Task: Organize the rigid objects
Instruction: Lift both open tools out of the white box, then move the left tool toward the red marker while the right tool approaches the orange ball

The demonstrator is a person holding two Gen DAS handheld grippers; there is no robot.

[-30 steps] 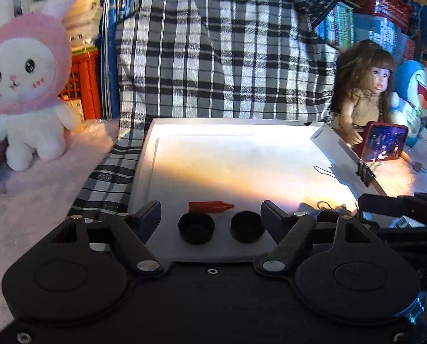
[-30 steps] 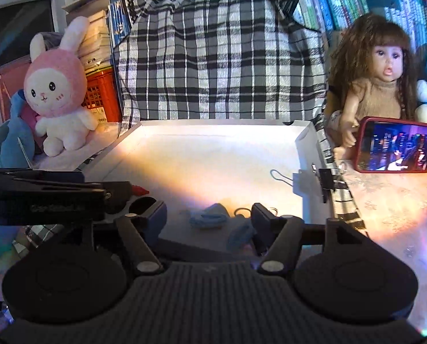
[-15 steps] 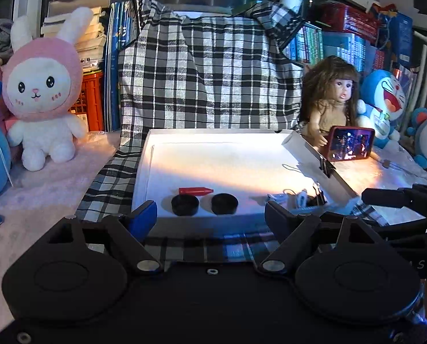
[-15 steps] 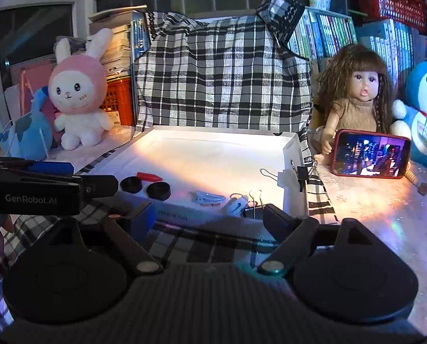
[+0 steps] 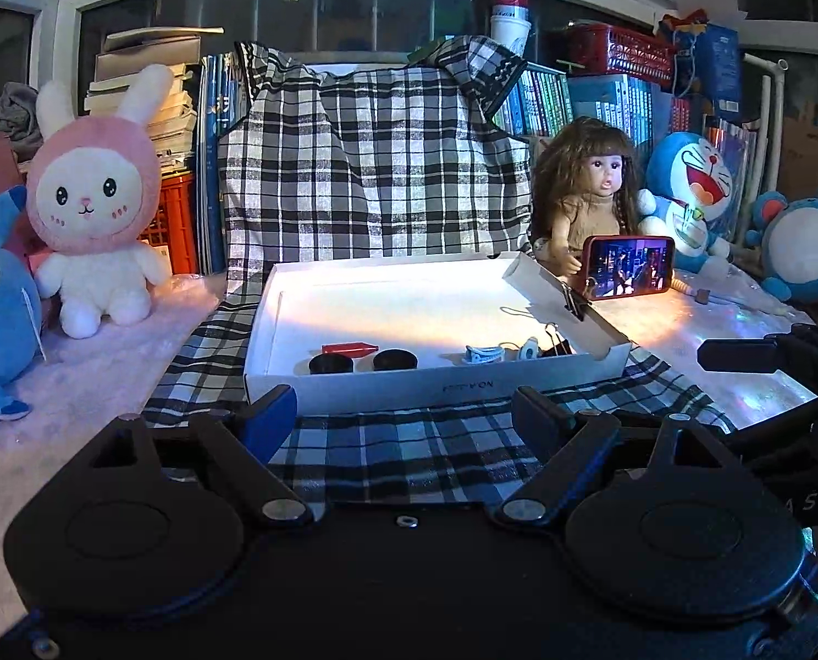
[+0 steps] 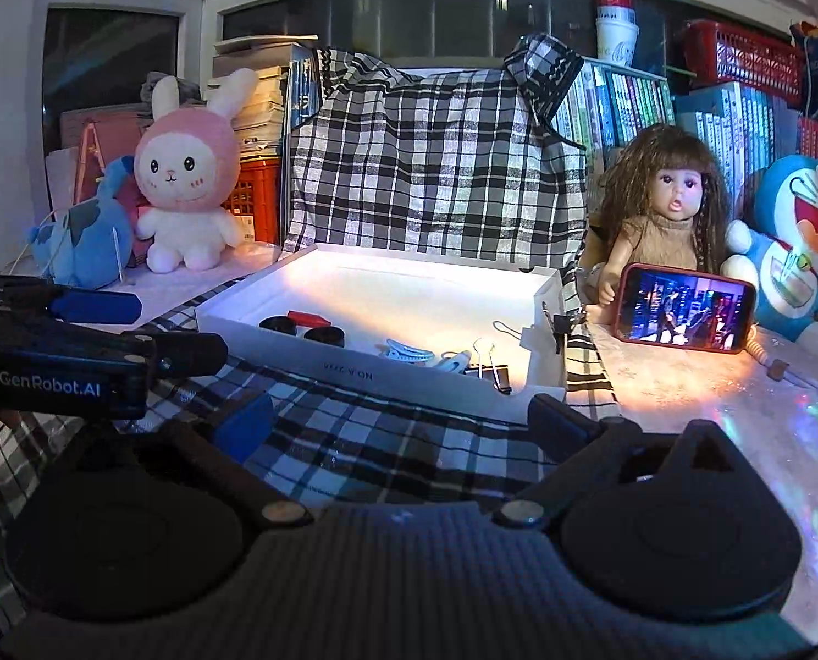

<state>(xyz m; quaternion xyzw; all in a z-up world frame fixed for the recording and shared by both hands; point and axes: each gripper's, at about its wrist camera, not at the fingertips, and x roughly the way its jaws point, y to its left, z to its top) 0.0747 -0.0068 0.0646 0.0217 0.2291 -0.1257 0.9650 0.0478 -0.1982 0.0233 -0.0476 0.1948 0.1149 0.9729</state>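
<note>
Left wrist view: both left gripper (image 5: 403, 412) and right gripper (image 6: 403, 412) have just been opening their jaws, nothing between them, short of the white tray (image 5: 436, 385); red crayon (image 5: 349, 348) lies crosswise ahead-left, nearer the left.

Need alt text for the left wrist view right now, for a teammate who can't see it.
The open, empty left gripper hangs over plaid cloth before a white tray holding two black caps, a red piece, and clips. Plush toys, a doll and a phone surround it.
</note>
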